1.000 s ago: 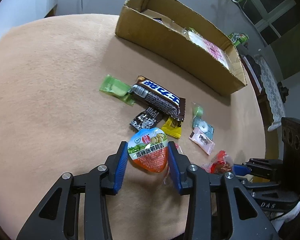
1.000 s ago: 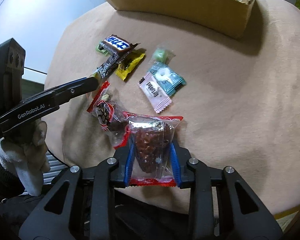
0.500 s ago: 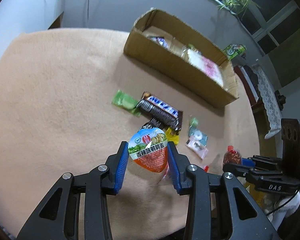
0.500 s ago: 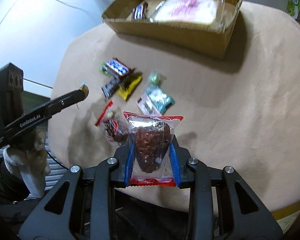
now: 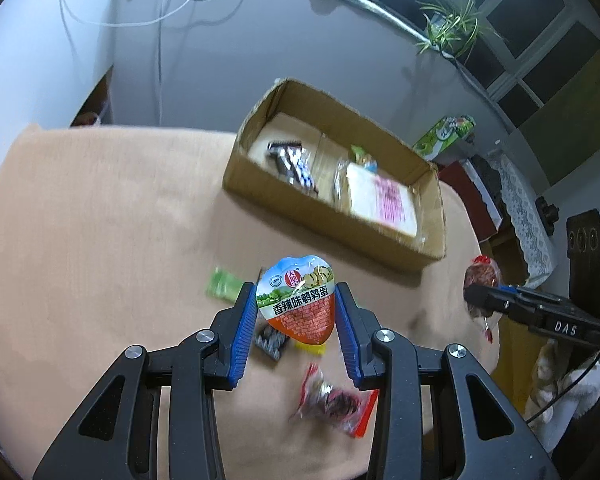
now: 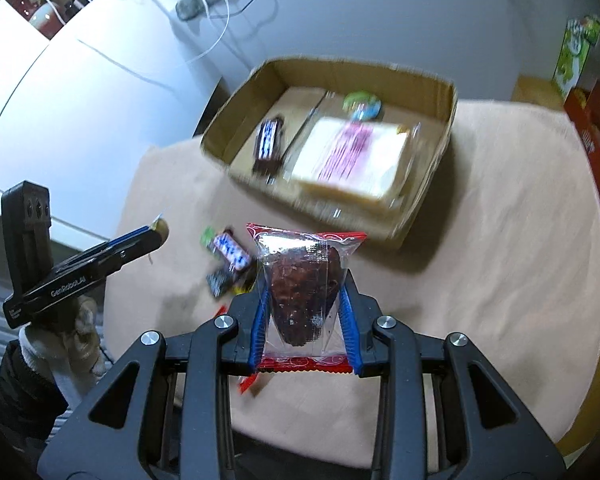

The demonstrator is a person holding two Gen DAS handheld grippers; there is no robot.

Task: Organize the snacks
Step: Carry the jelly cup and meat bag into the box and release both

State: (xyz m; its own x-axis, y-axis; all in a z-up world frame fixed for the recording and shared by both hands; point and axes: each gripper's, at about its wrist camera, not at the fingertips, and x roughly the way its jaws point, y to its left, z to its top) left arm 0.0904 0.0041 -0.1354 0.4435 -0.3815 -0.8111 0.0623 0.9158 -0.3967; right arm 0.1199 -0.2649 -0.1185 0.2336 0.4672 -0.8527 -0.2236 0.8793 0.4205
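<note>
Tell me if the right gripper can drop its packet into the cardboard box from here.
Probably yes: the right gripper, shut on the dark snack packet, faces the open-topped cardboard box with nothing between, and bare floor shows beside the bread pack.

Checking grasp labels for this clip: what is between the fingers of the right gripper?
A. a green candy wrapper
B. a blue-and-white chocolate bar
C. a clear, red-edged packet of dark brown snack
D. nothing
C: in the right wrist view the right gripper clamps the red-edged packet, lifted off the table.
</note>
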